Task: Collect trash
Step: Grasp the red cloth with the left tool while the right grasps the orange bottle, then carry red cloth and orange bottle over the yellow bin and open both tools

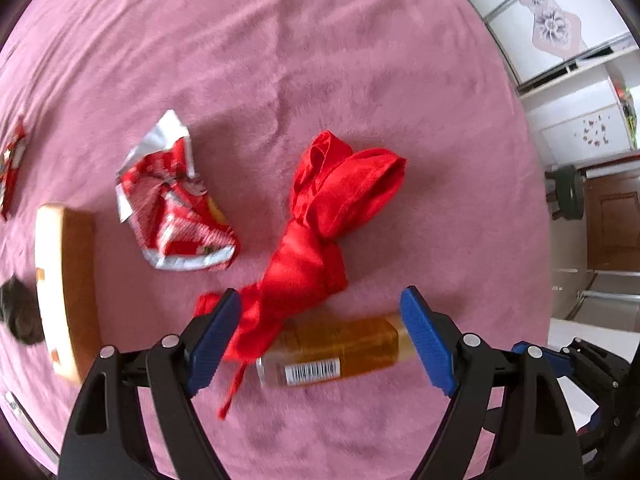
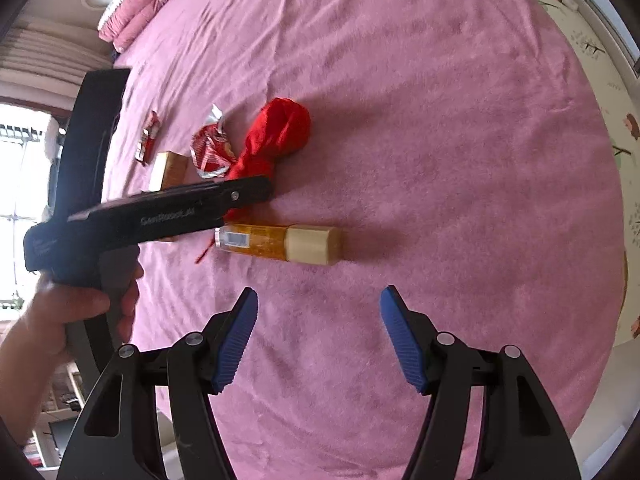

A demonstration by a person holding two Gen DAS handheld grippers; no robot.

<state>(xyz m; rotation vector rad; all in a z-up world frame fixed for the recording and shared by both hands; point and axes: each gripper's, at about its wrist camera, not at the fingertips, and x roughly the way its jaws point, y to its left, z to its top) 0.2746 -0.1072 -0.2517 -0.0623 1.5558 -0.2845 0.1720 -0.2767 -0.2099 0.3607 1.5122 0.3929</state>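
The largest surface before me is a bed [image 2: 440,120] under a pink plush cover, wrinkled in places, which carries every item.

My left claw [image 1: 320,340] stands wide open, its blue ribbed pads [image 1: 212,344] spread to either side of an amber bottle [image 1: 332,354]. The bottle lies on its side between the pads without visibly touching either, barcode label facing up. In the right wrist view the same bottle [image 2: 276,242] shows a pale cream cap pointing right, and the left claw's black body crosses above it, gripped by my left hand [image 2: 52,316].

My right claw [image 2: 318,336] is likewise open, empty, hovering over bare cover, near the bottle but apart from it.

A red plastic bag [image 1: 332,216], knotted and crumpled, lies just beyond the bottle; its tail drapes across the bottle's base end and under the left pad.

Left of the bag, apart from it, rests a crumpled red-and-silver snack wrapper [image 1: 176,204].

Further left stands a second amber bottle [image 1: 66,288] with a cream cap, blurred at the view's edge, with a dark object I cannot identify beside it.

A small flattened red wrapper [image 1: 12,164] lies at the far left.
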